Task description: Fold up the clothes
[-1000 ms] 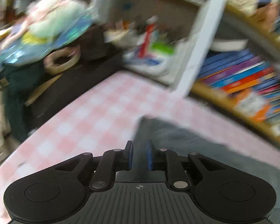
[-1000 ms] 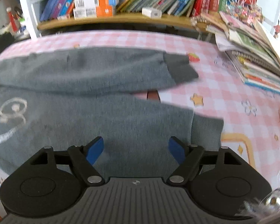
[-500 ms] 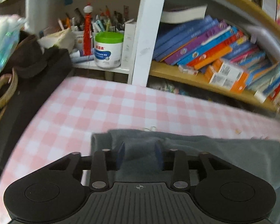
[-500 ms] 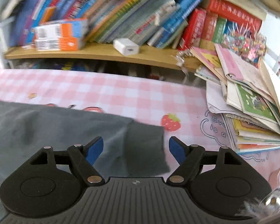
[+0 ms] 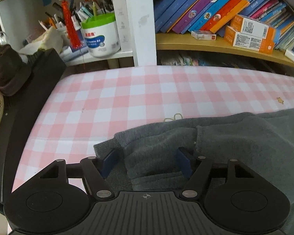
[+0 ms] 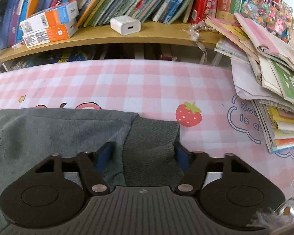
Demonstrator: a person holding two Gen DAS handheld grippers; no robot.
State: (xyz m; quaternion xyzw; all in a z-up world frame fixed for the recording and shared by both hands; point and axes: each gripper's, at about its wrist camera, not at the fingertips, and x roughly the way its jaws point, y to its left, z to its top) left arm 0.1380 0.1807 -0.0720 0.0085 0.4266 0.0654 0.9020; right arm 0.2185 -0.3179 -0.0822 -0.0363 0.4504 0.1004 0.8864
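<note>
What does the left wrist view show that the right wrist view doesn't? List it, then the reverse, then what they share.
Only the left wrist view: a green-lidded tub of pens, a red tassel and the left tongs, opening over a grey sleeve end.

Only the right wrist view: a white charger, a strawberry print, a pile of booklets and the right tongs, closing around the ribbed cuff.

Both: the grey sweater, the pink checked cloth, shelved books.

Left wrist view: close above the pink-and-white checked tablecloth (image 5: 139, 96), angled down and forward toward the white shelf upright (image 5: 141, 21). Right wrist view: equally close, angled down toward the wooden bookshelf (image 6: 107, 37). Shared: grey knit sweatshirt (image 5: 235, 137) (image 6: 49, 129), tablecloth (image 6: 127, 82), orange-and-white boxes (image 5: 249, 33) (image 6: 47, 25).
</note>
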